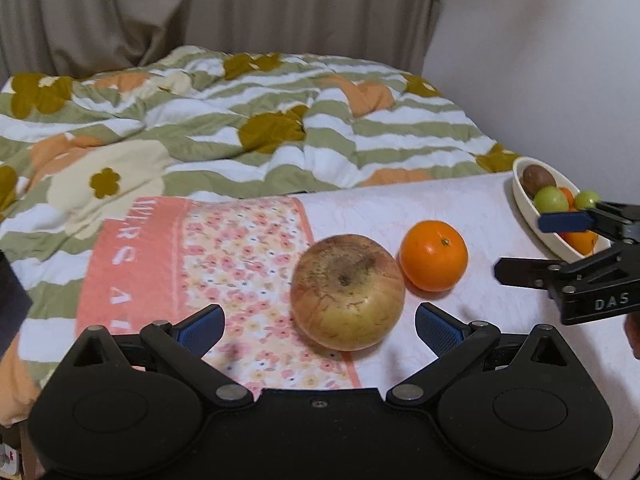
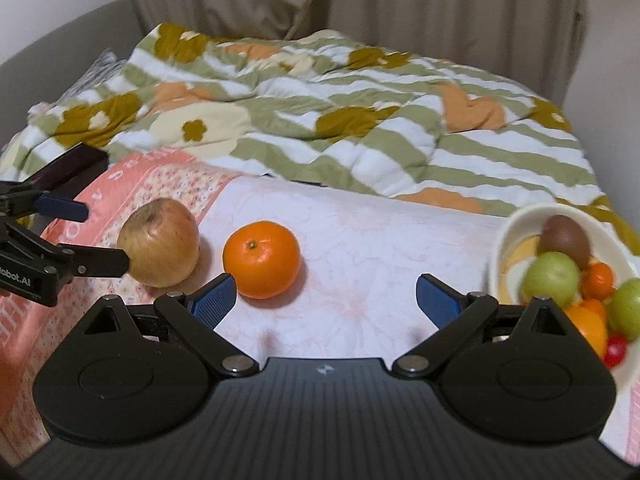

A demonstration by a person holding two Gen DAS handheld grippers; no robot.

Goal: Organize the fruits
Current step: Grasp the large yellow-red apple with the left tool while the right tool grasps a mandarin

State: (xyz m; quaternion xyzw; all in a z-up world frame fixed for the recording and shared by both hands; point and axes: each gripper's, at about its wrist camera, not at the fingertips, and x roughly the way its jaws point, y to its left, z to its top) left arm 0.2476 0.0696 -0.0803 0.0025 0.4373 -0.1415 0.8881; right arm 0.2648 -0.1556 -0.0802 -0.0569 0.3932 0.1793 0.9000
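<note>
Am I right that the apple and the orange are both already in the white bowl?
Not quite. The apple and the orange both lie loose on the cloth, apart from the white bowl. The left wrist view shows them outside it.
</note>
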